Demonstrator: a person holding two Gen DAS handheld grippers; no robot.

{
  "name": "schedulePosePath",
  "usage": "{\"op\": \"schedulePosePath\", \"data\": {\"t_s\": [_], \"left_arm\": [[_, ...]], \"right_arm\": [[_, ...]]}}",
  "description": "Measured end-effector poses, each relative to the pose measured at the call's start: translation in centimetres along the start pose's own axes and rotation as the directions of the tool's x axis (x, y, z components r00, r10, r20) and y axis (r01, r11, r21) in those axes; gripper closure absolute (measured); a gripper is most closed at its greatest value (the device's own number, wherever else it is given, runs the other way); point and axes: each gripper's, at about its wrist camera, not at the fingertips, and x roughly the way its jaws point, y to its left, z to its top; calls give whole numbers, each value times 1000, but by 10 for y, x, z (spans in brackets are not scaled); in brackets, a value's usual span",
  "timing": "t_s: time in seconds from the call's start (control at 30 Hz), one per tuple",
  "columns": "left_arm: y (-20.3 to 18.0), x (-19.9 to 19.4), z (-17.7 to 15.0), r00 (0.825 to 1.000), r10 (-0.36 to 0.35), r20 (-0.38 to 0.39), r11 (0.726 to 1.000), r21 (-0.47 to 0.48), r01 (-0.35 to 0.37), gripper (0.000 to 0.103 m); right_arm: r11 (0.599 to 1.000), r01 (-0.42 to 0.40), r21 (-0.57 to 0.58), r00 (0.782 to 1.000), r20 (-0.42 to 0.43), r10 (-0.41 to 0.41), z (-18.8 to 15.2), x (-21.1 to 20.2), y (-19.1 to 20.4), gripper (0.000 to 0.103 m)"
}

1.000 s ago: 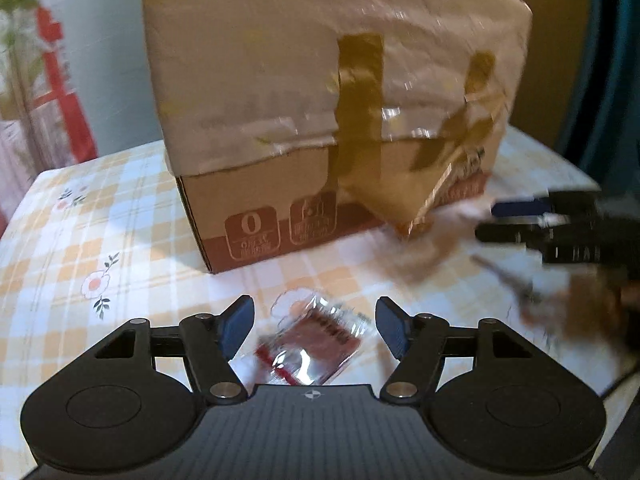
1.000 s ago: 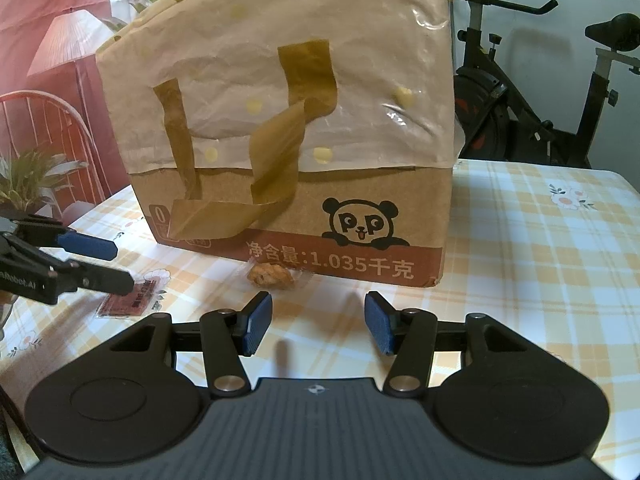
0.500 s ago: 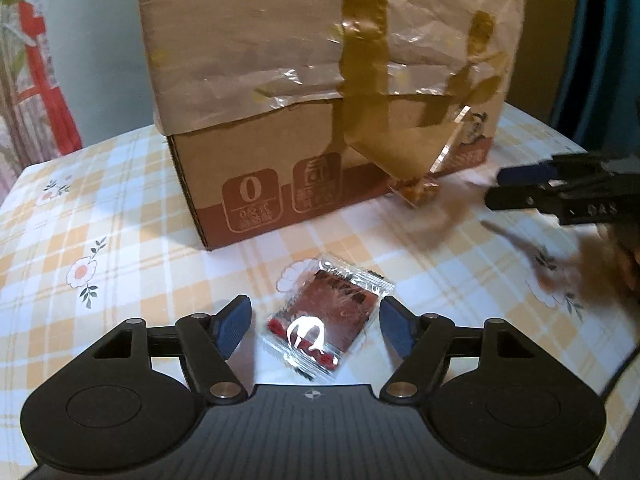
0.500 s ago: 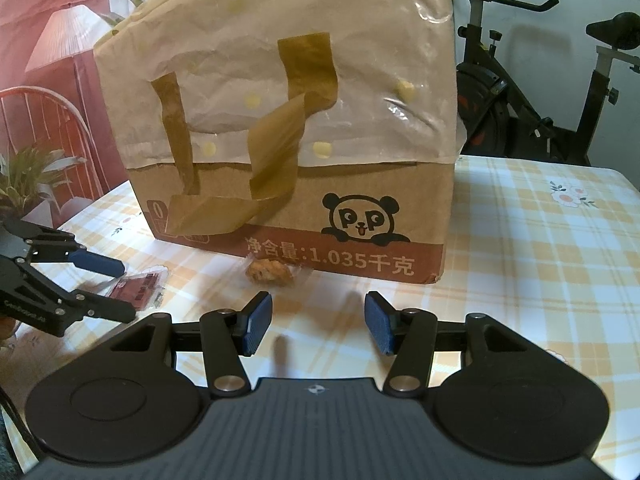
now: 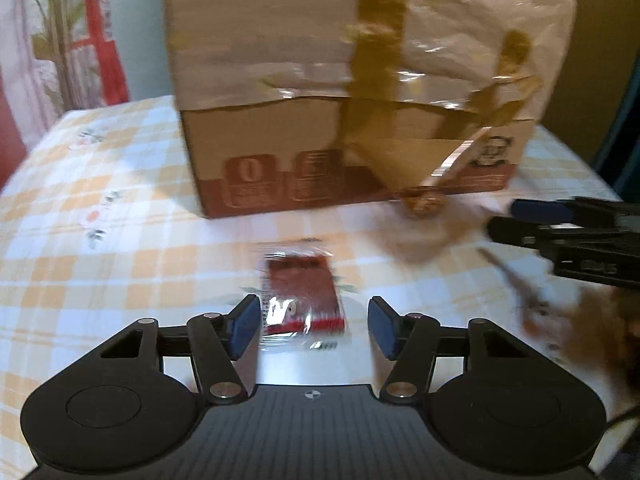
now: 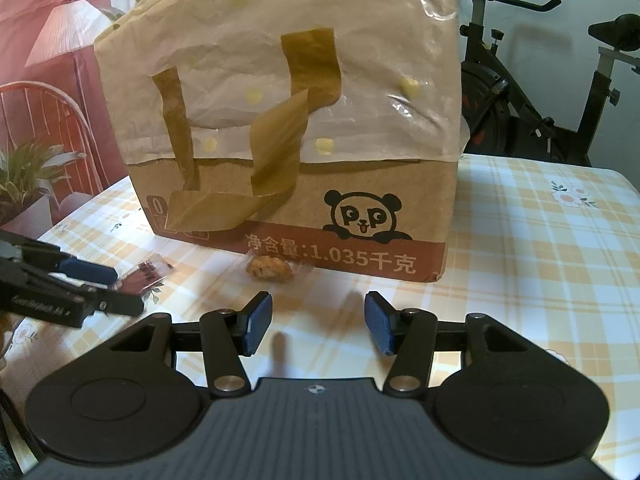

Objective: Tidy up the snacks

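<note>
Your left gripper point(image 5: 312, 326) has edged in over the red snack packet point(image 5: 302, 300), jaws just closing, packet between them, not yet pinched. Beyond stands the cardboard box point(image 6: 296, 140). Your right gripper point(image 6: 318, 322) hangs spread, empty, the wrapped brown snack point(image 6: 269, 269) just ahead.

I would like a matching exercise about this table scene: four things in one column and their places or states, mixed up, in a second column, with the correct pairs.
Things:
1. red snack packet
2. brown wrapped snack
3. cardboard box
4. right claw

Places or states:
A. stands on the checked tablecloth, wrapped in plastic and tape
B. open, nothing between its fingers
C. flat on the cloth between the left claw's fingers
D. at the foot of the box, below the panda

Pairs: 1-C, 2-D, 3-A, 4-B
</note>
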Motion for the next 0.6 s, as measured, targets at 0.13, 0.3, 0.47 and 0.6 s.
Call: {"op": "schedulePosePath", "data": {"t_s": [0.13,0.3,0.47,0.6], "left_arm": [[2,1,-1,1000,20,10,1000,-4,-20,41],[6,6,6,999,39,19,996,-80,-38,41],[-8,14,9,993,112,33,992,-70,-109,40],[-13,13,7,988,149,48,988,-51,-146,56]], "right_arm": [[1000,-1,-4,1000,-2,1,0,0,0,48],[1000,1,-6,1000,-10,-1,0,1,0,48],[1000,3,-15,1000,-21,-3,1,3,0,48],[1000,3,-19,1000,-25,-3,1,4,0,48]]}}
